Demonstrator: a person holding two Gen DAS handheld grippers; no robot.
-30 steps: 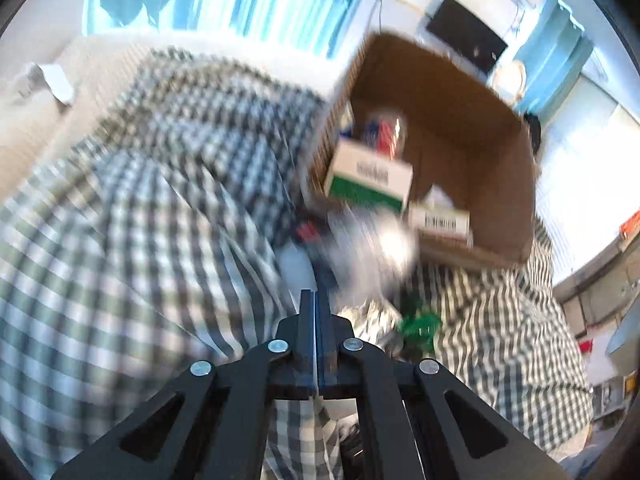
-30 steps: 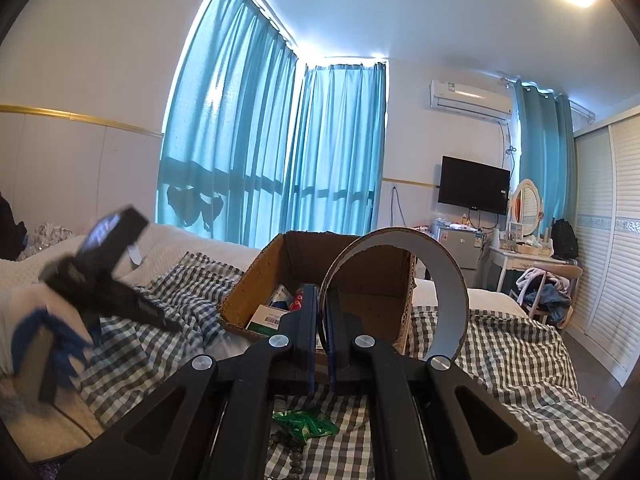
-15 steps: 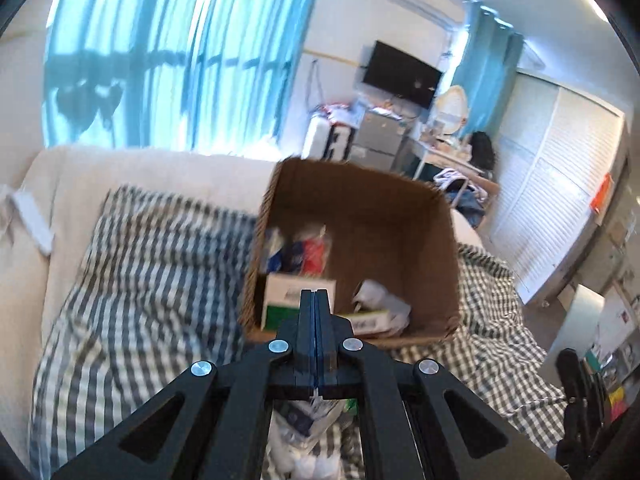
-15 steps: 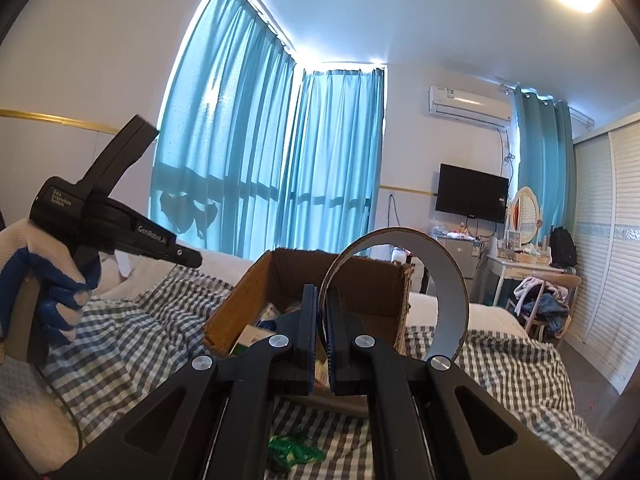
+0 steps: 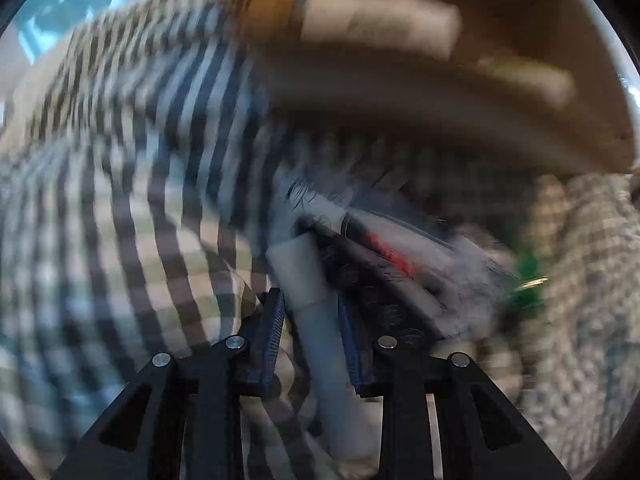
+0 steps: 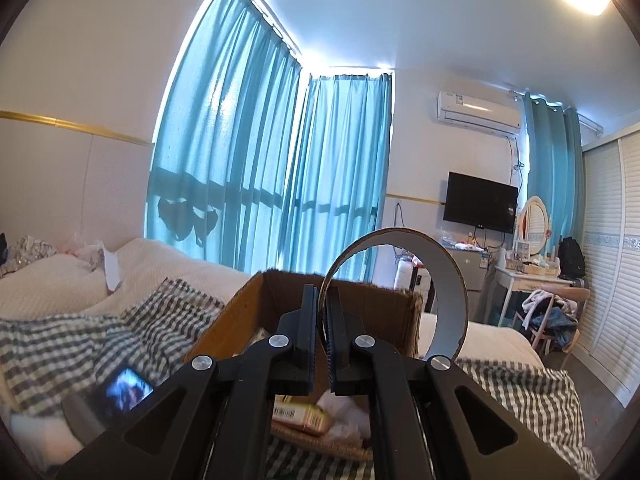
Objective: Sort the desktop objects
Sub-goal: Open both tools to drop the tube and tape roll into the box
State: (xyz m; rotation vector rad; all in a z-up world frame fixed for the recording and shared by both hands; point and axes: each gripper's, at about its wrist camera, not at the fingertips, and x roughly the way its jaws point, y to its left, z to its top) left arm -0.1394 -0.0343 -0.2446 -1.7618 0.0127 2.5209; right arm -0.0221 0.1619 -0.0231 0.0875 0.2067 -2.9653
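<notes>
A bedroom with teal curtains (image 6: 256,184) holds a bed spread with a checked blanket (image 6: 52,344), and on the blanket stands an open cardboard box (image 6: 236,320), already carrying a barcoded carton (image 6: 300,416) and crumpled white wrappers. The right gripper (image 6: 320,336) is pinched tight on the wall of a grey cardboard ring (image 6: 452,280), held level above the box's near edge, so this piece looks ready to drop in.

The left wrist view is heavily blurred. There the left gripper (image 5: 310,340) points steeply down at a small heap of leftovers lying on the blanket just outside the box's near wall (image 5: 400,92). Its jaws are opening, and a pale grey tube (image 5: 308,276) lies between them, the pads not yet pressing it. Beside the tube sit a dark item with a red mark (image 5: 384,256) and something green (image 5: 528,276).

Judging by this, sorting is well under way: several things are boxed, while the ring, the tube and the heap remain.
</notes>
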